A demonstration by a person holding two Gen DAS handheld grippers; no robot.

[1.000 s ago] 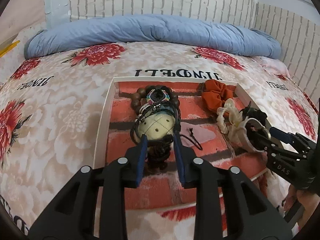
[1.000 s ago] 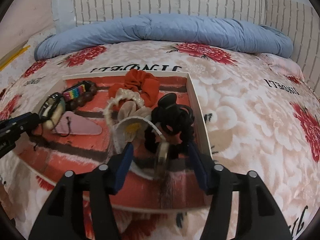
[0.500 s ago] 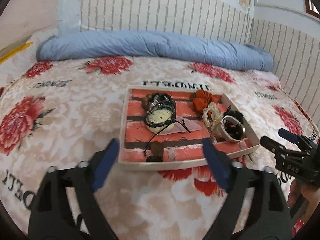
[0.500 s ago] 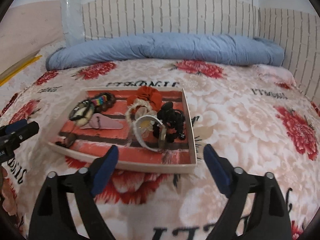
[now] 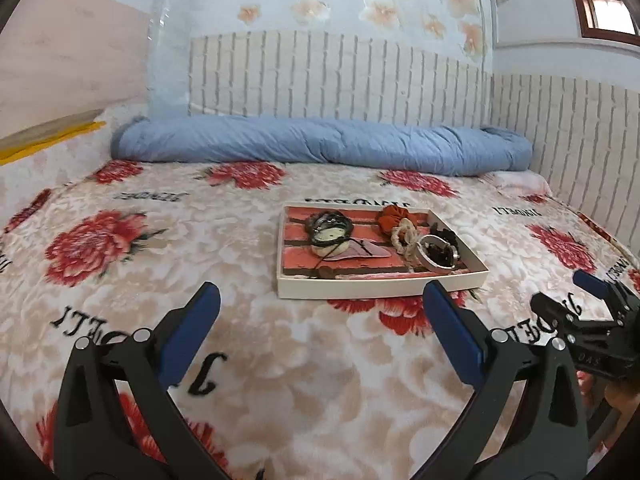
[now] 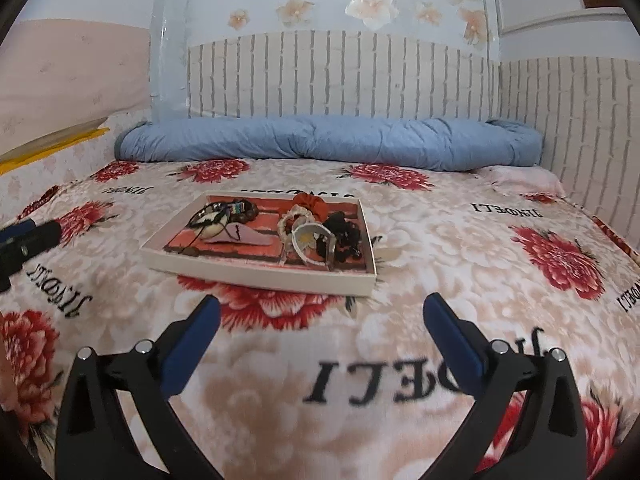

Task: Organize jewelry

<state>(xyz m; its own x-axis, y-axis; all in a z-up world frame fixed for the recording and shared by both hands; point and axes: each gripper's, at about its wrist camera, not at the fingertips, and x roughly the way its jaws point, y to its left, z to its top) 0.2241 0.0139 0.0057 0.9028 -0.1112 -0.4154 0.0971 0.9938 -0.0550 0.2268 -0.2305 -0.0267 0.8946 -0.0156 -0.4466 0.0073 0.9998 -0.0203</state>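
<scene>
Jewelry tray [image 5: 376,286] lies well ahead of both tools [image 5: 320,320] [image 6: 320,328], each spread apart.

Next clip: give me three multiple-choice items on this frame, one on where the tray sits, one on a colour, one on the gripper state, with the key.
1. Where is the tray?
A. On the floral bedspread
B. On the blue quilt
C. On the floor

2. What colour is the scrunchie at the tray's far edge?
A. Green
B. Orange
C. White

3. How do the left gripper and right gripper stand?
A. Both shut on jewelry
B. Left shut, right open
C. Both open and empty

Key: 1 A, the tray rests on the bedspread, well in front of the quilt. 2 B, the scrunchie is plainly orange. 3 C, each wrist view shows the blue fingers spread wide with nothing between them.
</scene>
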